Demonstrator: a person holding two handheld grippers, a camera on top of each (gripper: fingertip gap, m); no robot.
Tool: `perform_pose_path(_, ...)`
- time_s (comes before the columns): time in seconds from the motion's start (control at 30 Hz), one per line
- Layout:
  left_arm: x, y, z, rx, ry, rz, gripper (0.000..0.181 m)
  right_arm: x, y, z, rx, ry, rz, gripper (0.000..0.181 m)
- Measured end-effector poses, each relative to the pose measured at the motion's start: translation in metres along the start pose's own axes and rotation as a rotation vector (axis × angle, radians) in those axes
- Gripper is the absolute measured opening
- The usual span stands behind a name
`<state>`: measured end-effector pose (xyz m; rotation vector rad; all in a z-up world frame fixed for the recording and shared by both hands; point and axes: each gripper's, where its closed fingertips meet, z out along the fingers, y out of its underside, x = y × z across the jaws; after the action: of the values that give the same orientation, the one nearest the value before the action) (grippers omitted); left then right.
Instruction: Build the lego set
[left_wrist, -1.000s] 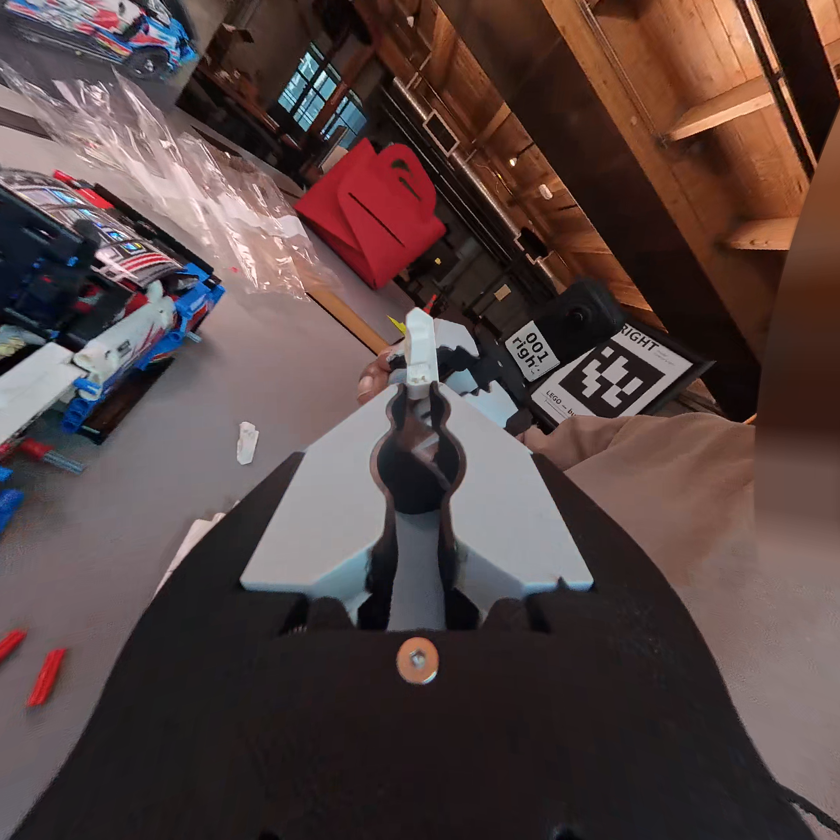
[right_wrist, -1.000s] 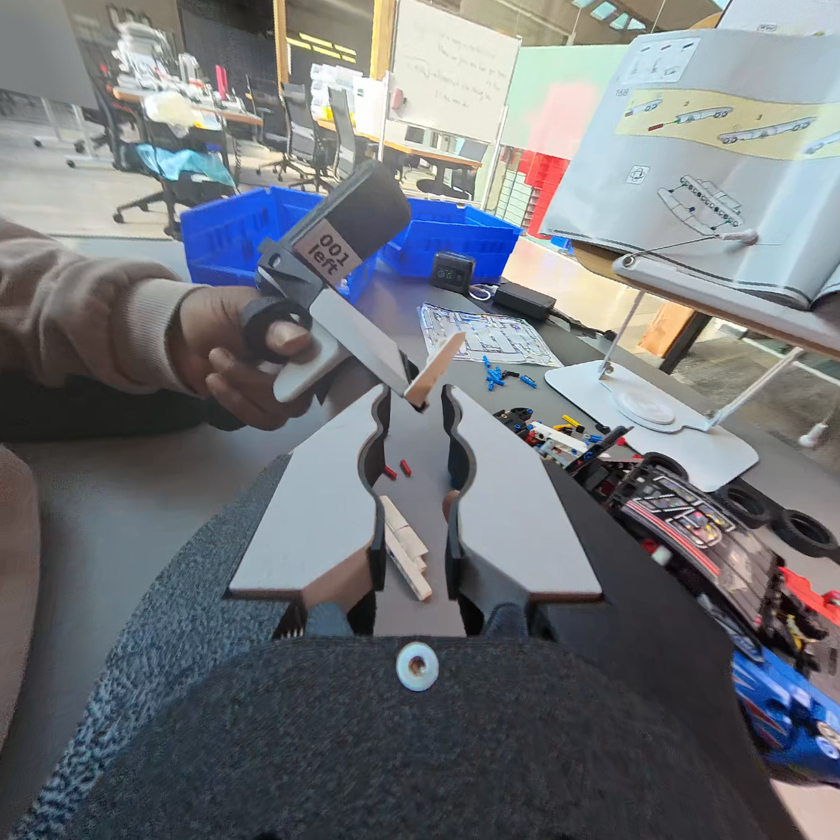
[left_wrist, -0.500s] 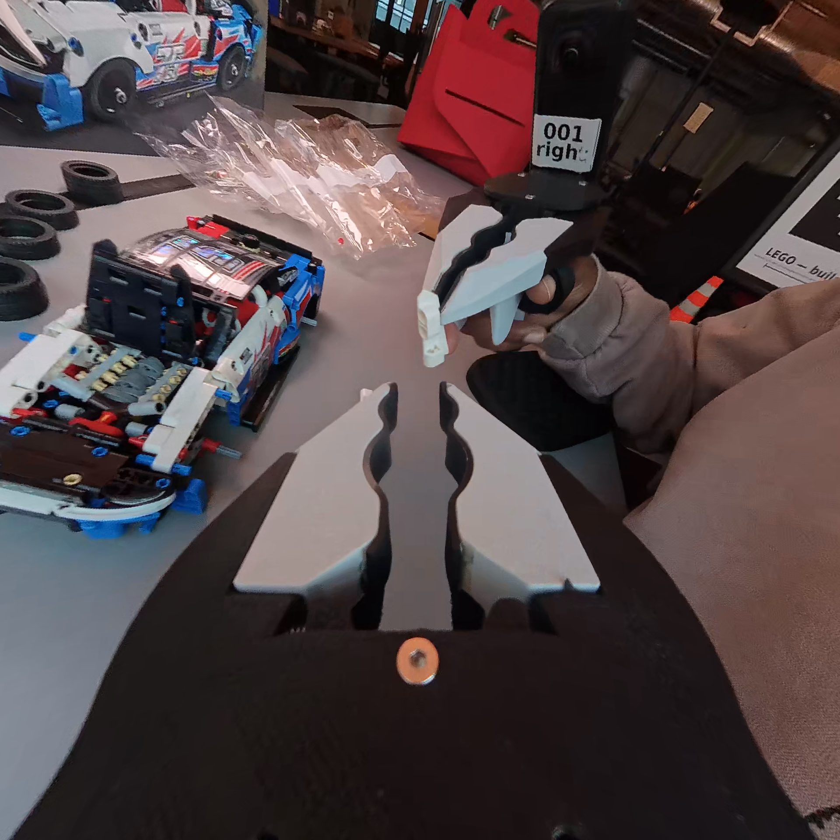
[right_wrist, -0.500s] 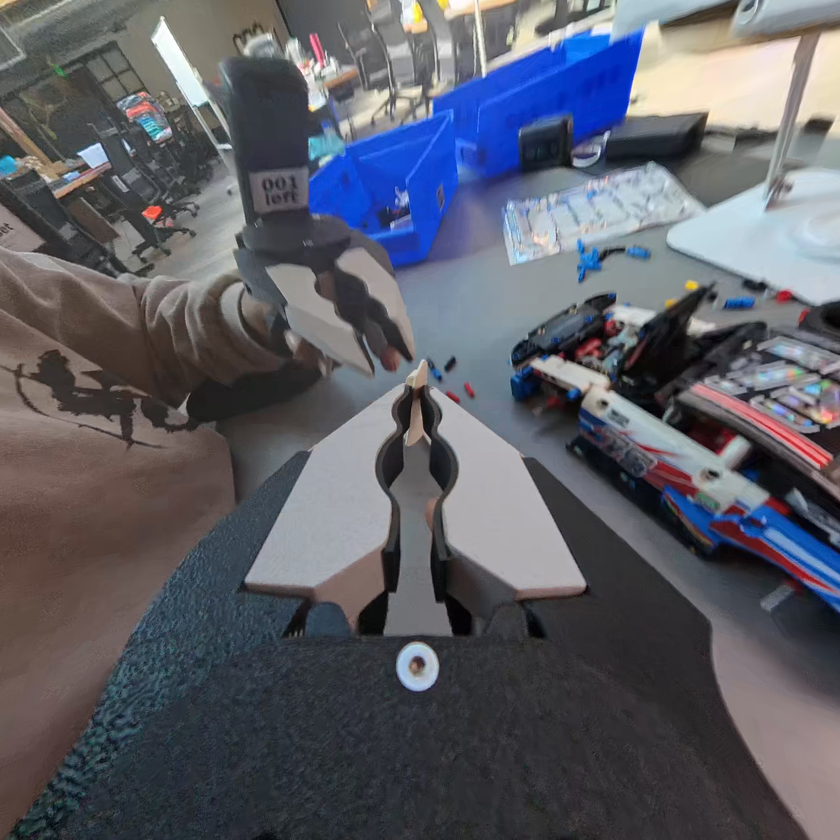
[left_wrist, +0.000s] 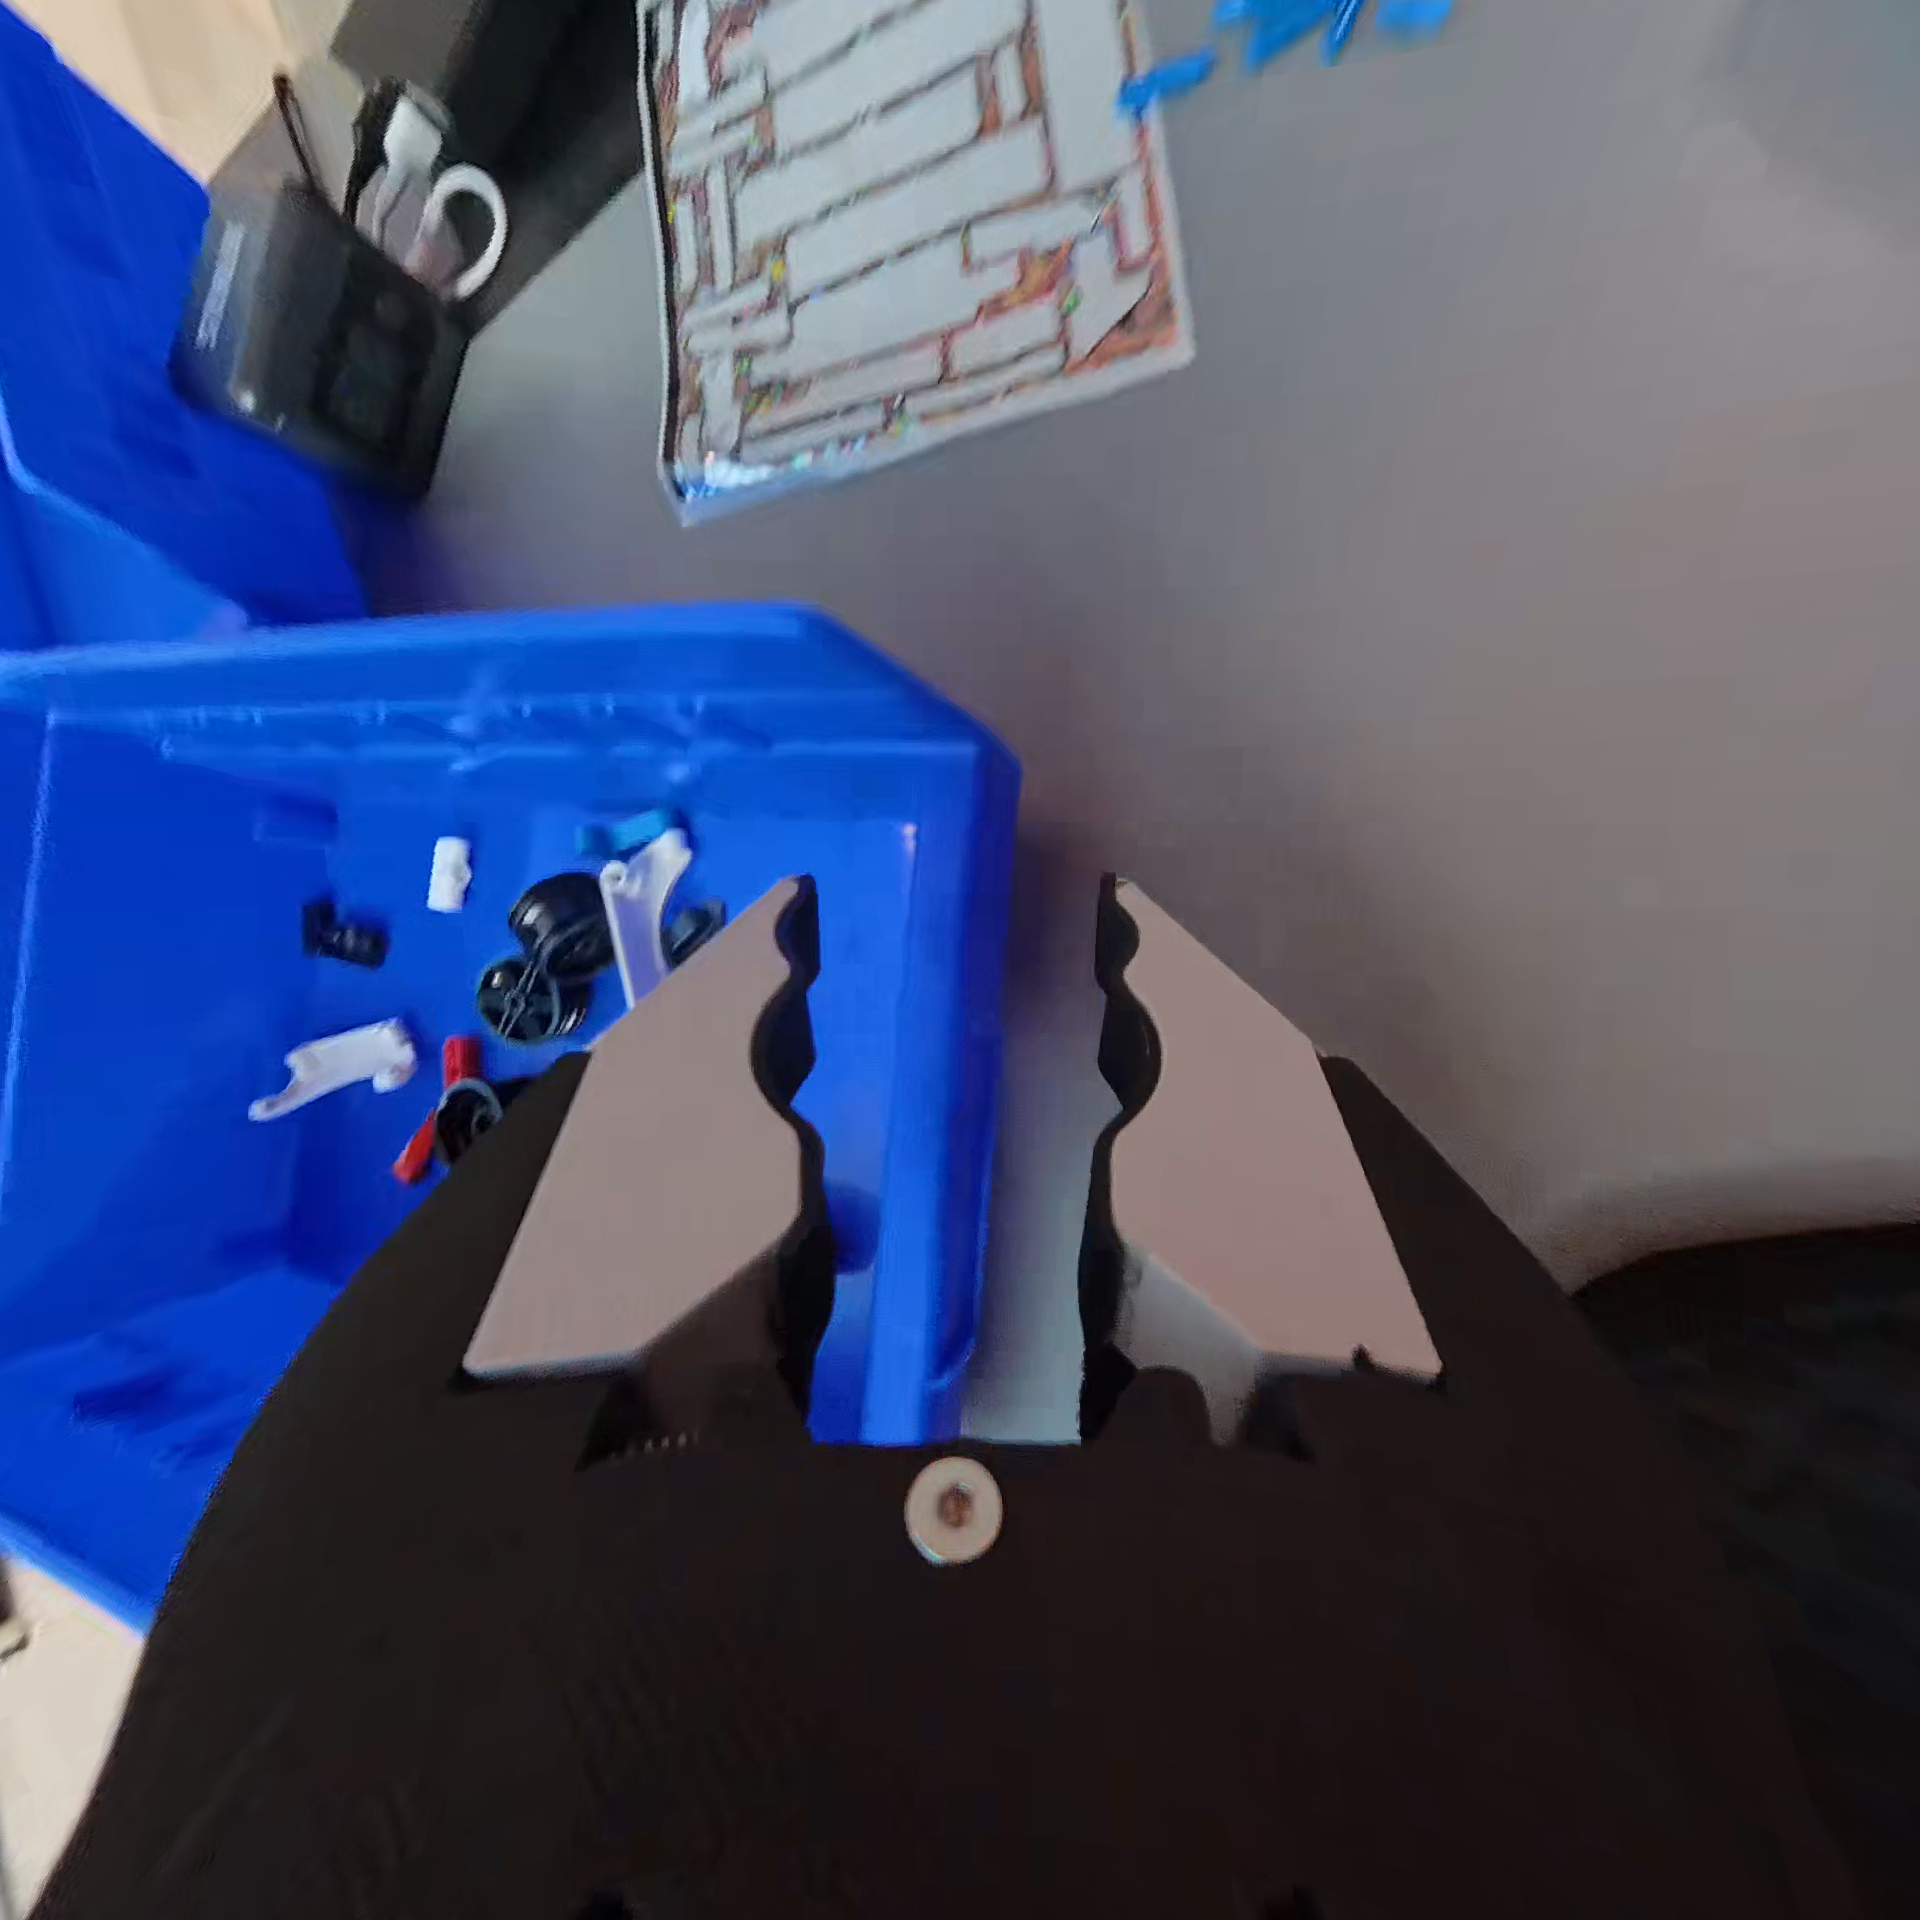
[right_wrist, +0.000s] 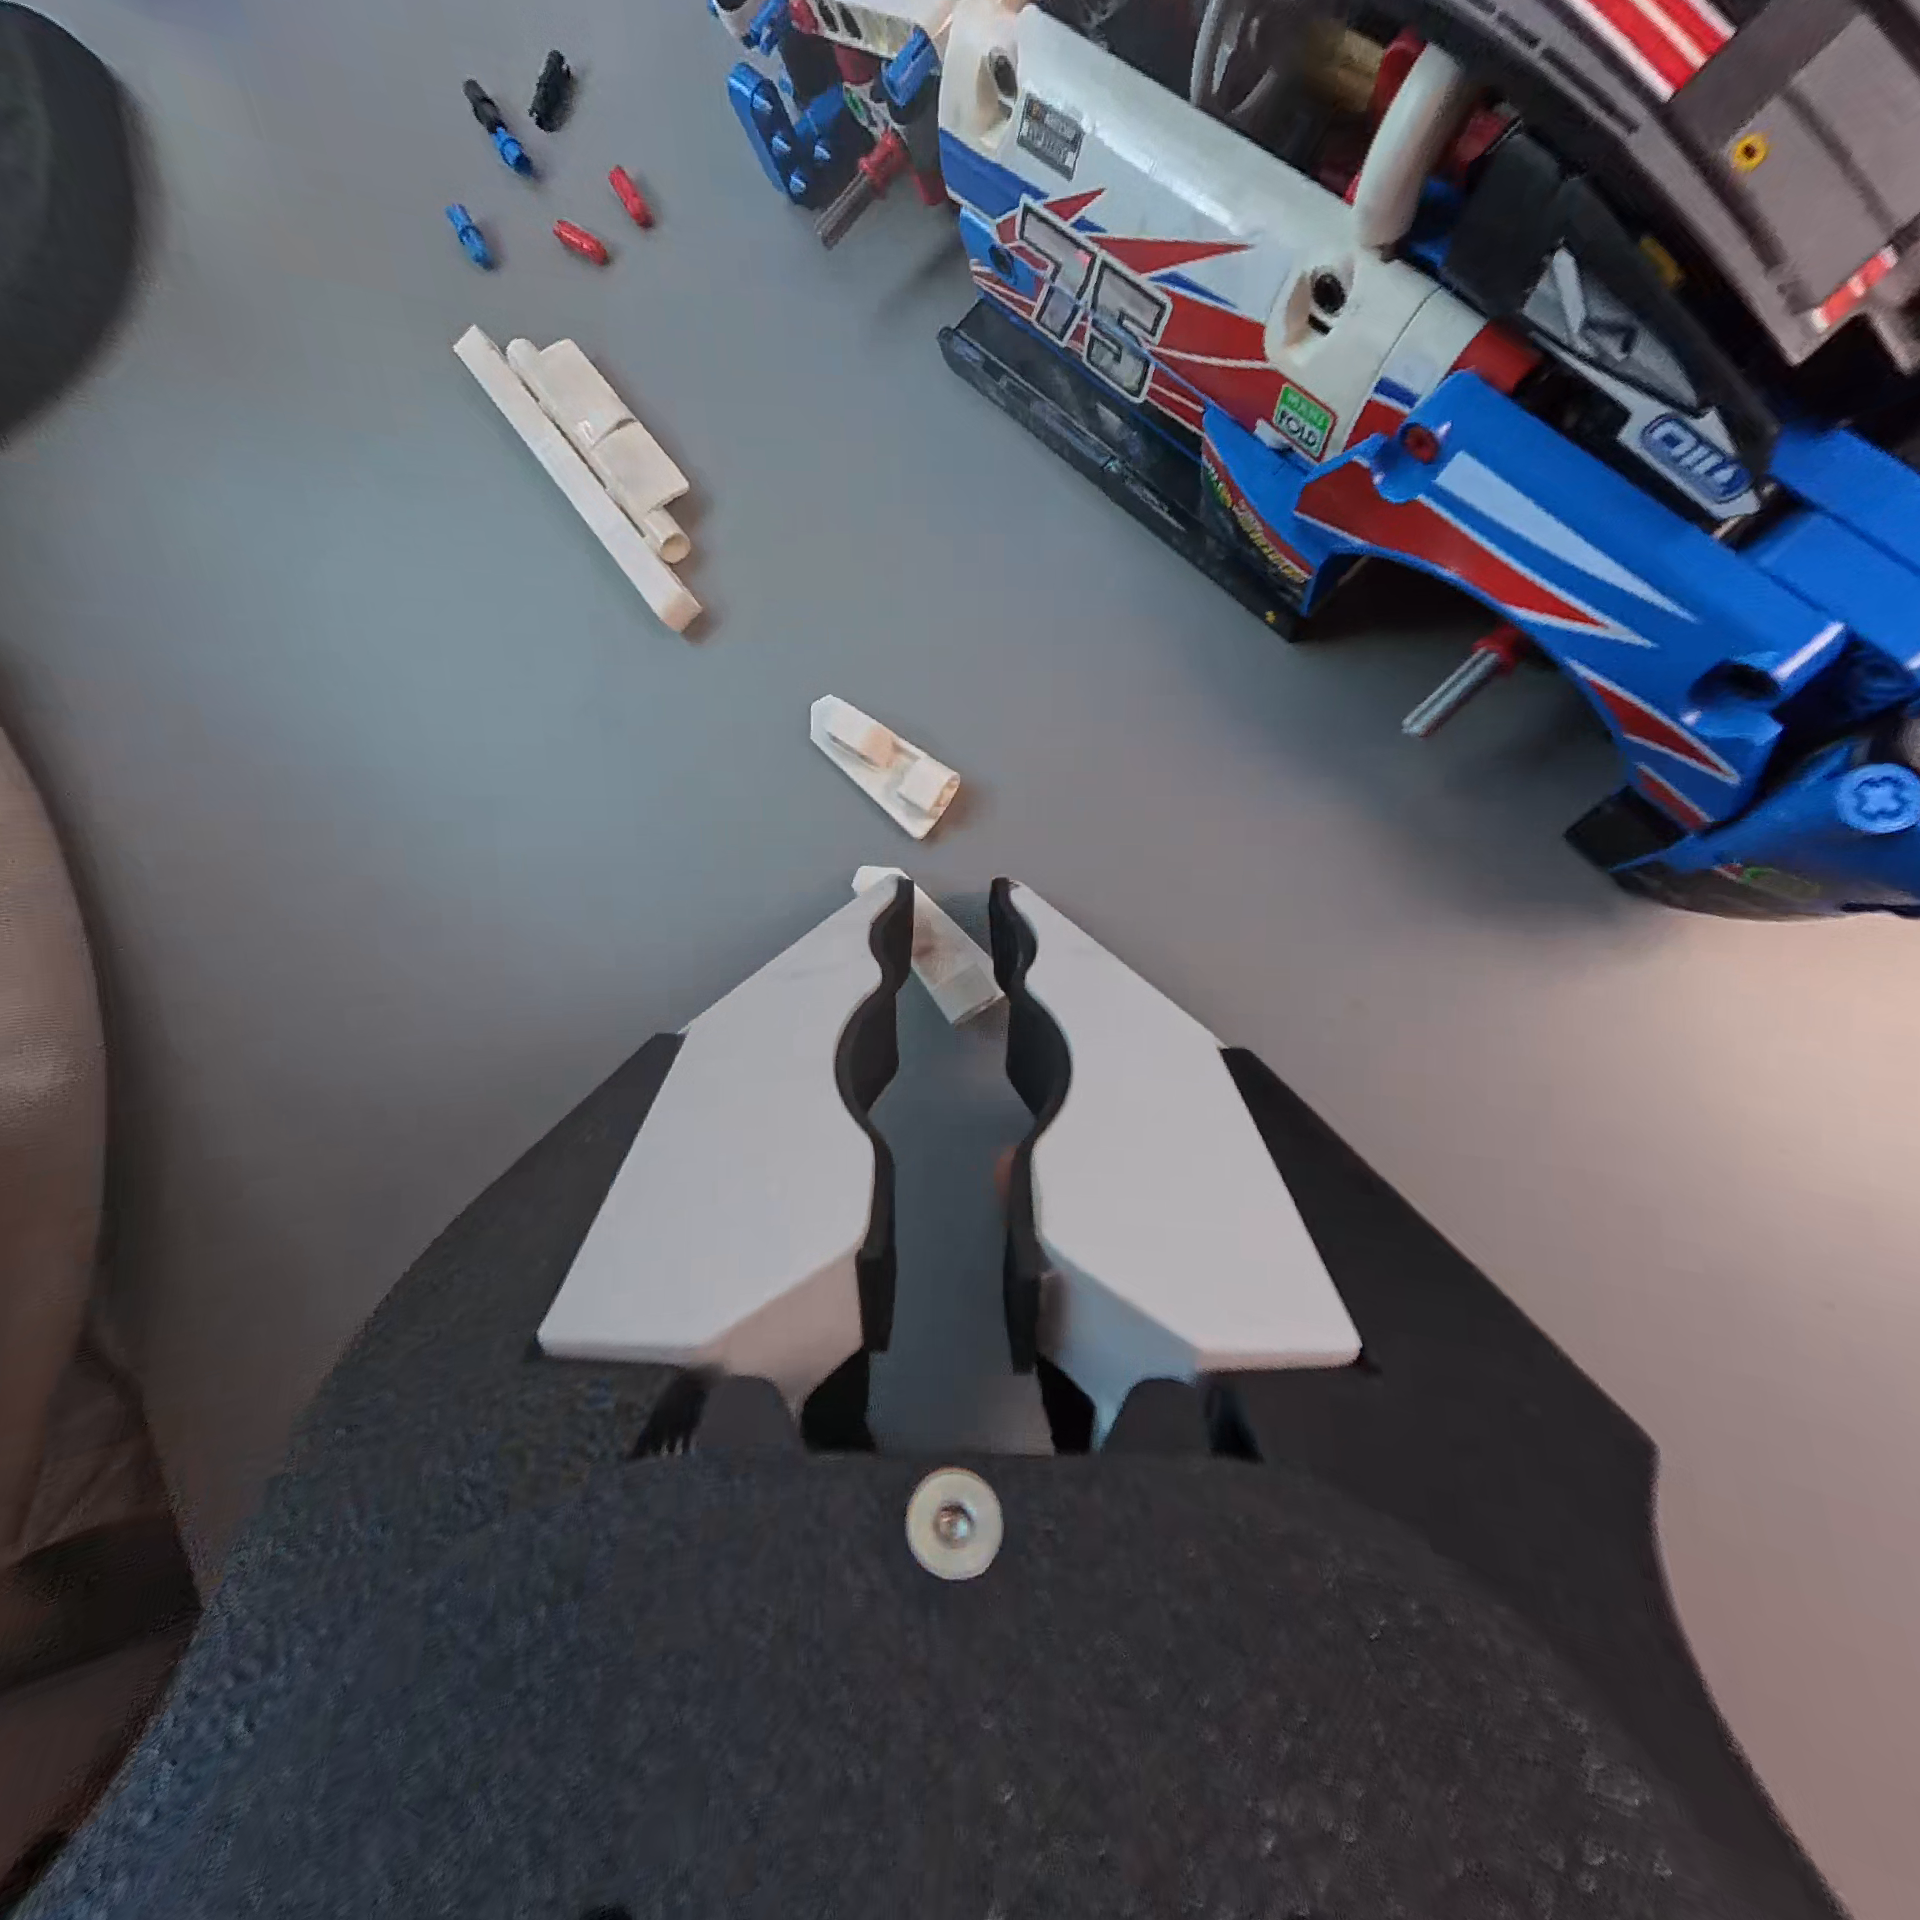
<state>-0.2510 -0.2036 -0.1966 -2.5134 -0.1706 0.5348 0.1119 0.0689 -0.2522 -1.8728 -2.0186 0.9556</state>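
Note:
In the right wrist view my right gripper (right_wrist: 951, 894) hovers low over the grey table with its jaws a little apart. A small white Lego piece (right_wrist: 945, 961) lies slantwise between the fingertips. A second small white piece (right_wrist: 883, 764) lies just ahead, and a long white assembly (right_wrist: 582, 468) farther left. The blue, white and red Lego car (right_wrist: 1351, 343) stands at the upper right. In the left wrist view my left gripper (left_wrist: 956, 894) is wide open and empty above the right wall of a blue bin (left_wrist: 520, 655) holding black wheels (left_wrist: 545, 961) and white pieces (left_wrist: 332, 1065).
Red pins (right_wrist: 580, 239), blue pins (right_wrist: 468, 234) and black pins (right_wrist: 549, 91) lie loose left of the car's nose. A sticker sheet (left_wrist: 914, 239) and a black device (left_wrist: 312, 332) lie beyond the bin. A beige sleeve (right_wrist: 42, 1143) fills the left edge. The tips of one gripper are about 45 cm away from the tips of the other. The left tips stand about 30 cm off the black device (left_wrist: 312, 332).
The right gripper took the white piece from the left, carried it down to the table and parted its jaws around it. The left gripper opened wider and swung over to the blue bin.

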Motion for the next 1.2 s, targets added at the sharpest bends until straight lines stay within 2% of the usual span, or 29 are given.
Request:
perform_pose_path(0.17, -0.020, 0.064, 0.006, -0.193, 0.016, -0.031, 0.061, 0.002, -0.022, -0.012, 0.136, 0.026, -0.018, 0.022)
perform_pose_path(0.23, -0.014, 0.077, 0.008, -0.253, 0.078, -0.030, 0.051, 0.001, -0.032, -0.020, 0.194, 0.033, -0.036, 0.023)
perform_pose_path(0.3, -0.003, 0.096, 0.008, -0.372, 0.134, 0.040, 0.045, -0.002, -0.040, -0.026, 0.239, 0.037, -0.048, 0.022)
perform_pose_path(0.33, -0.001, 0.100, 0.010, -0.404, 0.139, 0.074, 0.034, -0.003, -0.042, -0.027, 0.255, 0.042, -0.052, 0.022)
perform_pose_path(0.37, -0.001, 0.099, 0.012, -0.402, 0.133, 0.101, 0.022, -0.003, -0.043, -0.029, 0.269, 0.048, -0.056, 0.022)
perform_pose_path(0.43, 0.002, 0.099, 0.010, -0.421, 0.146, 0.108, 0.022, -0.004, -0.042, -0.031, 0.289, 0.051, -0.057, 0.022)
perform_pose_path(0.6, 0.069, 0.081, -0.043, -0.355, 0.322, 0.175, 0.021, -0.007, -0.032, -0.035, 0.316, 0.035, -0.041, 0.021)
perform_pose_path(0.63, 0.067, 0.080, -0.043, -0.339, 0.311, 0.156, 0.021, -0.007, -0.032, -0.035, 0.321, 0.033, -0.041, 0.021)
perform_pose_path(0.73, 0.016, 0.103, -0.019, -0.426, 0.131, 0.048, 0.026, -0.006, -0.038, -0.034, 0.342, 0.007, -0.026, 0.020)
perform_pose_path(0.87, 0.043, 0.091, -0.025, -0.392, 0.185, 0.059, 0.021, -0.018, -0.043, -0.037, 0.370, 0.012, -0.085, 0.019)
perform_pose_path(1.03, 0.031, 0.099, -0.018, -0.392, 0.141, 0.025, 0.027, -0.019, -0.040, -0.032, 0.379, -0.014, -0.056, 0.019)
perform_pose_path(1.1, 0.033, 0.087, -0.024, -0.335, 0.177, 0.019, 0.031, -0.020, -0.039, -0.031, 0.376, -0.013, -0.066, 0.019)
perform_pose_path(1.17, 0.026, 0.060, -0.041, -0.204, 0.227, -0.014, 0.033, -0.020, -0.040, -0.031, 0.376, -0.008, -0.077, 0.019)
perform_pose_path(1.2, 0.012, 0.043, -0.049, -0.125, 0.218, -0.038, 0.033, -0.020, -0.041, -0.031, 0.379, -0.014, -0.075, 0.019)
